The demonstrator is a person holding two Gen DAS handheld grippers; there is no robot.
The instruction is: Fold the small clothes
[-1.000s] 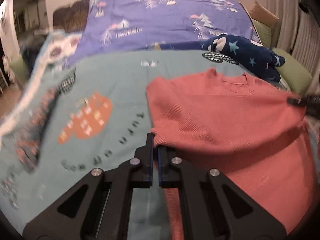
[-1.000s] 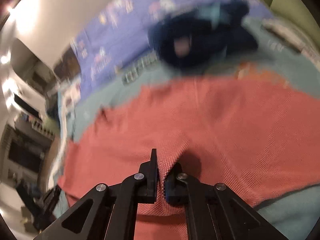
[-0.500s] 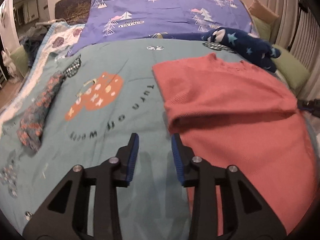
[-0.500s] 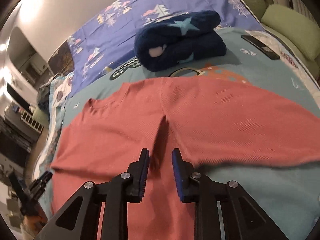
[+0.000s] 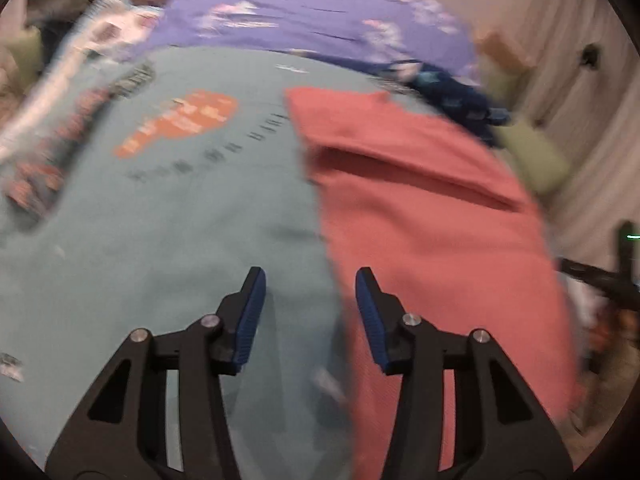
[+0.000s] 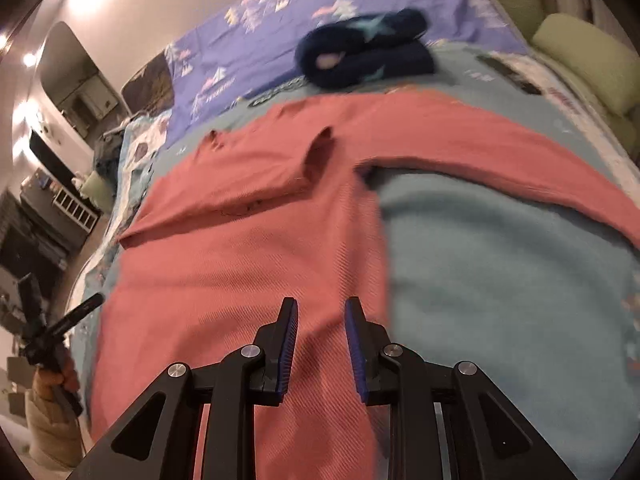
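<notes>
A salmon-red long-sleeved top lies flat on the teal bedspread, one sleeve folded across its chest. In the right wrist view the top fills the middle, its other sleeve stretched out to the right. My left gripper is open and empty, above the top's left edge near the hem. My right gripper is open and empty, above the top's lower body near its right edge. Both views are blurred.
A folded navy star-print garment lies beyond the collar. A purple printed sheet covers the head of the bed. Green pillows lie on the right. A patterned cloth lies at the bed's left edge.
Both grippers let go of the top's fabric and opened. Both then drew back toward the hem, with the jaws wider apart now. The sleeve now lies folded across the chest.
</notes>
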